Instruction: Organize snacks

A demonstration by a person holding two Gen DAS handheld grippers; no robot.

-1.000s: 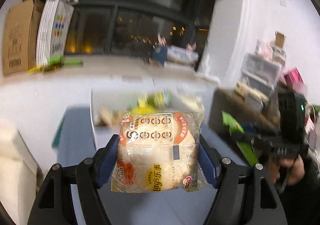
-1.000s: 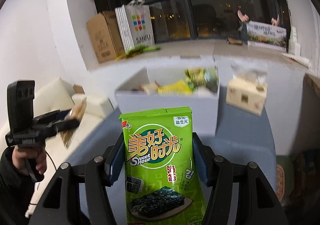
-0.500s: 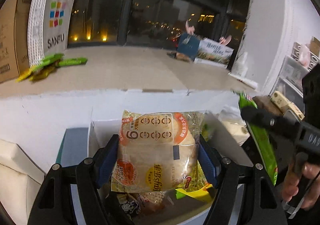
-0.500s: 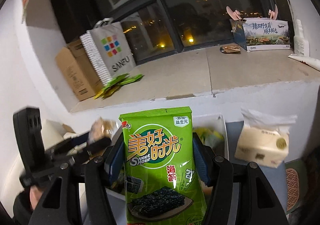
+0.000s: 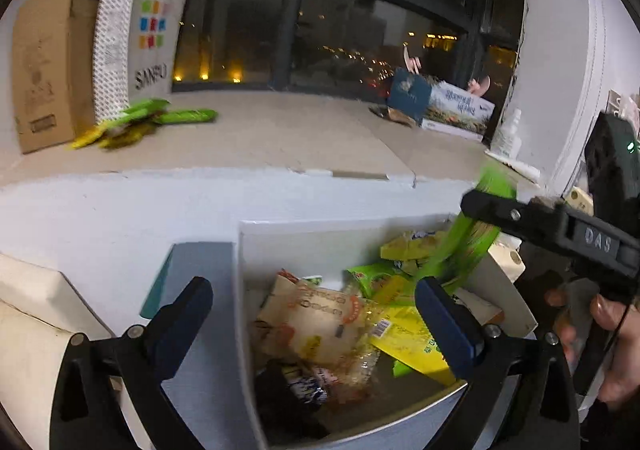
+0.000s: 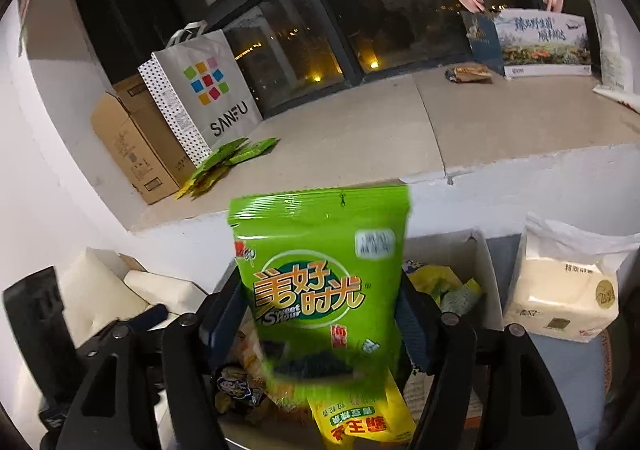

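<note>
Over the white box [image 5: 280, 246], our left hand-held gripper [image 5: 316, 318] stands wide open, its pale orange snack pack [image 5: 316, 324] lying inside. Our right hand-held gripper [image 6: 320, 314] has spread; the blurred green seaweed bag [image 6: 320, 274] sits loosely between its fingers.

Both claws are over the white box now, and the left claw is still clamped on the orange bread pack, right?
Not quite. In the left wrist view the left claw stands wide open and empty; the orange bread pack already lies in the white box among the other snacks. Both claws are over the box, as you say.
</note>
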